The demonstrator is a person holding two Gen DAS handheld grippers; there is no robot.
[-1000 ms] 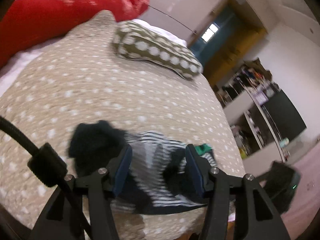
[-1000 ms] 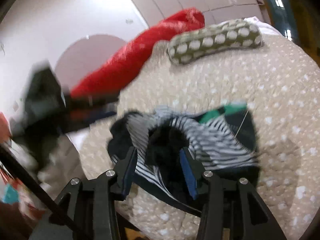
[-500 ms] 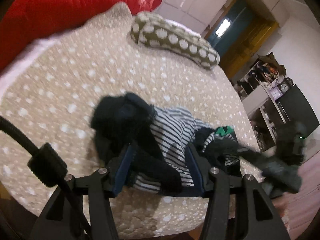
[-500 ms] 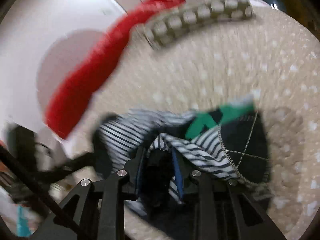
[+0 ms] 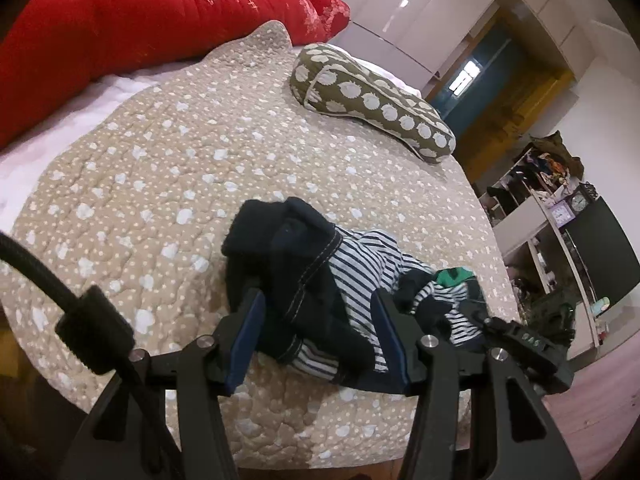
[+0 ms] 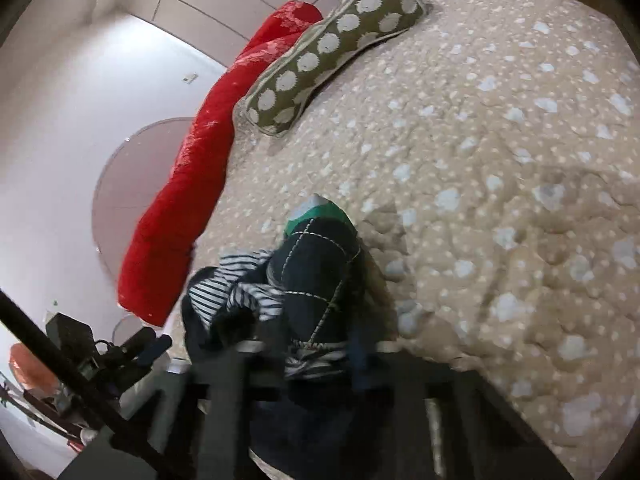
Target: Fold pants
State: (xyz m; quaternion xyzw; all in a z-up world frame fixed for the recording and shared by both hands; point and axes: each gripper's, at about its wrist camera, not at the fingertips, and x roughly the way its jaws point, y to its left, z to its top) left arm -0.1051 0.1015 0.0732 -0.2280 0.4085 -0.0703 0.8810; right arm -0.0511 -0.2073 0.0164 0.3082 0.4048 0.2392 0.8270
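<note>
The pants (image 5: 320,280) are a crumpled heap of dark navy and white-striped cloth with a green patch, lying near the front edge of the bed. My left gripper (image 5: 318,316) is open, its fingers on either side of the heap's near end. In the left wrist view my right gripper (image 5: 476,316) reaches into the heap's right side. In the right wrist view the pants (image 6: 316,272) fill the space between my right gripper's fingers (image 6: 308,344), which are blurred; the cloth appears pinched there.
The bed has a beige dotted quilt (image 5: 160,160). A red pillow (image 5: 120,32) and an olive dotted cushion (image 5: 372,92) lie at the far end. Shelves and a dark cabinet (image 5: 580,240) stand to the right of the bed.
My right gripper has narrowed and pushed into the right side of the pants. My left gripper has moved back a little and stays open around the heap.
</note>
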